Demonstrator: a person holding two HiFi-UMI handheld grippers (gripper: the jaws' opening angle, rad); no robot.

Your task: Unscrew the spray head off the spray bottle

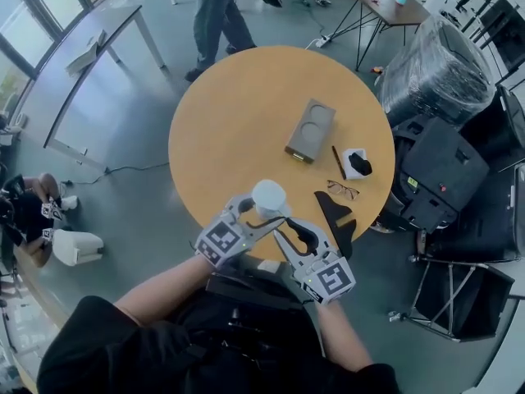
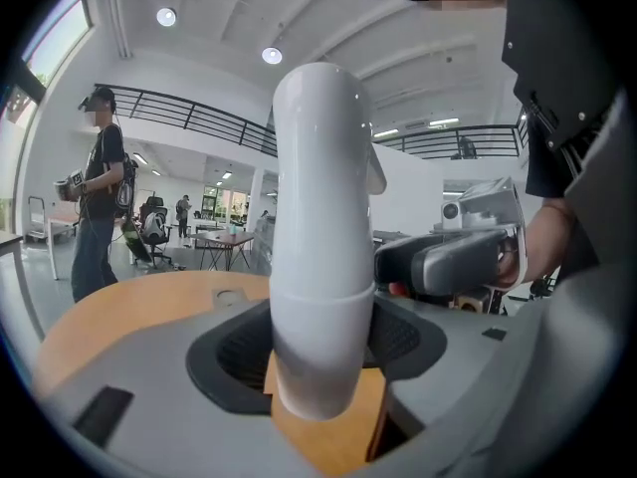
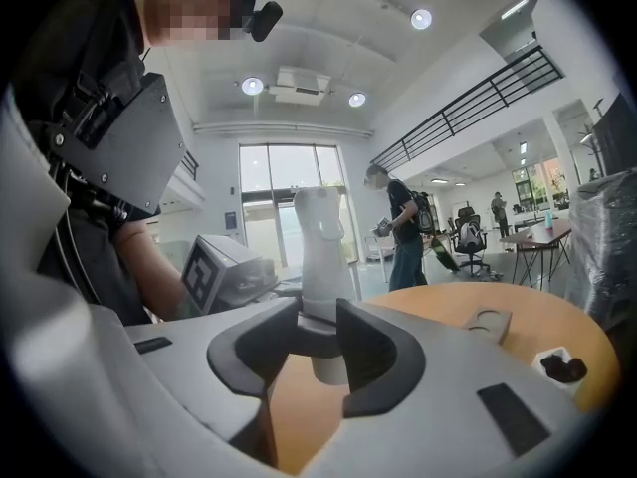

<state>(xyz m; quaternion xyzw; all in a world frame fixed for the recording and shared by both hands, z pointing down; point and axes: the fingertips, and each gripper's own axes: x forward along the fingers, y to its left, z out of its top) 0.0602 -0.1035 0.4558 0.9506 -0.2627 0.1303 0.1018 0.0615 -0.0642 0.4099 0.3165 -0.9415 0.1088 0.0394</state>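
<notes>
I see a white spray bottle (image 1: 269,197) held upright above the near edge of the round wooden table (image 1: 221,121). My left gripper (image 1: 248,212) is shut on its wide body (image 2: 318,267), which fills the left gripper view. My right gripper (image 1: 289,230) comes in from the right. Its black pads (image 3: 373,352) sit close on either side of a narrow ringed part (image 3: 317,339) low on the bottle (image 3: 320,257), without clearly pressing on it. The nozzle end points up.
On the table lie a grey block with two round recesses (image 1: 310,130), a thin stick (image 1: 338,162), a small white box with a black item (image 1: 356,163), glasses (image 1: 343,190) and a black piece (image 1: 336,220). A person (image 1: 215,15) stands beyond the table.
</notes>
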